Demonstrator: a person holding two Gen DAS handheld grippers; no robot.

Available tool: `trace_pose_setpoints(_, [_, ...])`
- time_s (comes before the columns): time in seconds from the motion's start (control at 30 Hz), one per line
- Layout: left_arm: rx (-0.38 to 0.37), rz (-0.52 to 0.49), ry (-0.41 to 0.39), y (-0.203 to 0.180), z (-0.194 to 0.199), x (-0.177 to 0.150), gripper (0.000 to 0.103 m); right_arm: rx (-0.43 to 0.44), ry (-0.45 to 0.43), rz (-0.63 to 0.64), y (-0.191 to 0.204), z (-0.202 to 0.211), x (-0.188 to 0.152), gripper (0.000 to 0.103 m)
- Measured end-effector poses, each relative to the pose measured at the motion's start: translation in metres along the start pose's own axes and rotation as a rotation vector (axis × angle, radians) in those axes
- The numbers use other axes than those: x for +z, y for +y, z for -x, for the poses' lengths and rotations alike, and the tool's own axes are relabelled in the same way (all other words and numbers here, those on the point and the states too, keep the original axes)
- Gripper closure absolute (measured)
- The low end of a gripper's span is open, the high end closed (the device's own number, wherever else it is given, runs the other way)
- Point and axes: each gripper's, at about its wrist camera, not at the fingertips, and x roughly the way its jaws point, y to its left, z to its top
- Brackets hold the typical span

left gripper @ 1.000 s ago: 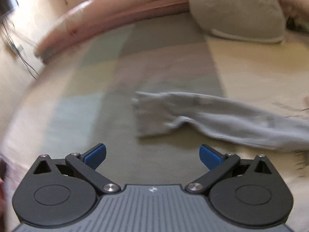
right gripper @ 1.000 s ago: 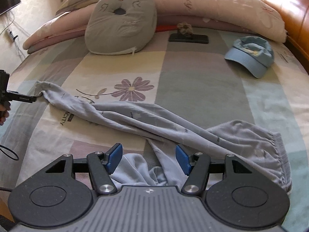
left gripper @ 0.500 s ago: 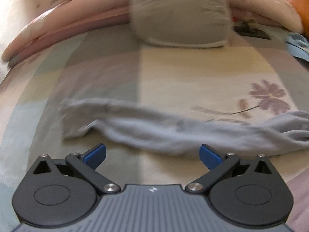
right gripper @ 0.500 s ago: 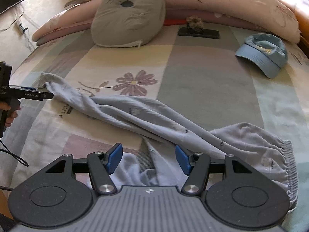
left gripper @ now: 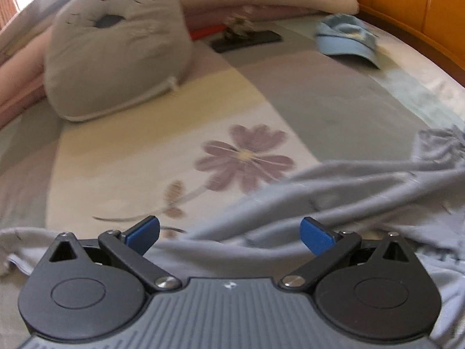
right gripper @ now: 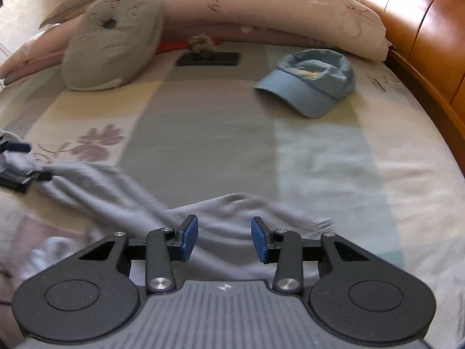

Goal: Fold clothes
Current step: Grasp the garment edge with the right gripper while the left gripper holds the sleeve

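A bed (right gripper: 334,151) with a patchwork flowered cover fills the sunlit room, pillows (right gripper: 290,8) along a curved wooden headboard (right gripper: 421,23).

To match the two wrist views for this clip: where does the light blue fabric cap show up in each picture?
Left wrist view: the light blue fabric cap lies at the upper right, near the orange wooden bed frame.
Right wrist view: the cap lies right of centre in the upper half.
Shared landmark: the grey round cushion, at the upper left in both.
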Motion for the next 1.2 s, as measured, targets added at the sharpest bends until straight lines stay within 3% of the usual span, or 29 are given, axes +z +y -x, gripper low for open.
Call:
trace_pose_setpoints(0.2, [0.03,-0.007,0.019,-0.022,0.024,-0.013,0.001,0.139,0.074,0.202,-0.042,-0.051,0.026,0.057])
trace_pose_setpoints(0.43, [0.086,0.07,0.054,-0.03,0.04,-0.028,0.001,0.328,0.264,0.394,-0.064,-0.107,0.054,0.057])
trace_pose_setpoints(0.53, [0.1,0.109,0.072,-0.035,0.039,-0.033,0.001,0.487,0.363,0.372,-0.081,-0.123,0.067,0.056])
trace_pose_setpoints(0.67, [0.106,0.129,0.088,-0.04,0.037,-0.033,0.001,0.71,0.498,0.243,-0.107,-0.15,0.083,0.051])
trace_pose_setpoints(0.83, [0.118,0.1,0.104,-0.046,0.031,-0.024,0.001,0.921,0.525,0.161,-0.087,-0.178,0.087,0.052])
trace_pose_setpoints(0.93, [0.109,0.078,0.103,-0.047,0.029,-0.021,0.001,0.947,0.551,0.153,-0.092,-0.18,0.086,0.057])
trace_pose_setpoints(1.07, [0.105,0.089,0.116,-0.045,0.019,-0.02,0.001,0.935,0.613,0.068,-0.127,-0.179,0.069,0.076])
trace_pose_setpoints(1.2, [0.067,0.084,0.113,-0.05,0.012,-0.014,0.001,0.962,0.596,0.068,-0.118,-0.181,0.064,0.078])
